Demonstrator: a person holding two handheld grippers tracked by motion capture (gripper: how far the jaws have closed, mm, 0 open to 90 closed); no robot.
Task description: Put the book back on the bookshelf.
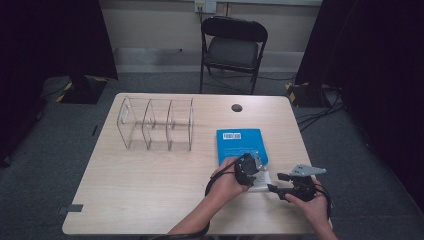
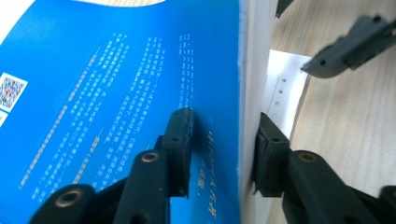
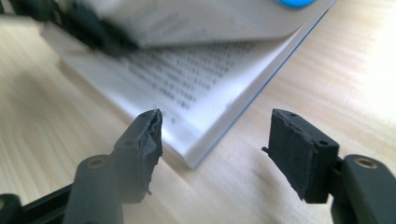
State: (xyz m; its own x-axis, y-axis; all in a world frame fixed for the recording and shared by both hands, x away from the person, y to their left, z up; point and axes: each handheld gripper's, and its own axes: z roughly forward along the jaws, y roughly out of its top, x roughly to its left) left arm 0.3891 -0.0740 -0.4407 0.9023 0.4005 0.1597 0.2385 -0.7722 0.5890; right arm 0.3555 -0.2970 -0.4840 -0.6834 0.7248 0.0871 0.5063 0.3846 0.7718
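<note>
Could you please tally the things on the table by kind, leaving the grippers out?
Blue book: 1
Clear acrylic divider rack: 1
Small dark round disc: 1
Total: 3

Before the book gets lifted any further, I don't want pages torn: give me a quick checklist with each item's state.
1. Left gripper clamped across part of the book: ok.
2. Right gripper holding anything: not ok, jaws open, the corner between them untouched.
3. Lower pages flat on the table: ok.
4. Rack clear of the book: ok.
5. Grip firm enough: cannot tell.
</note>
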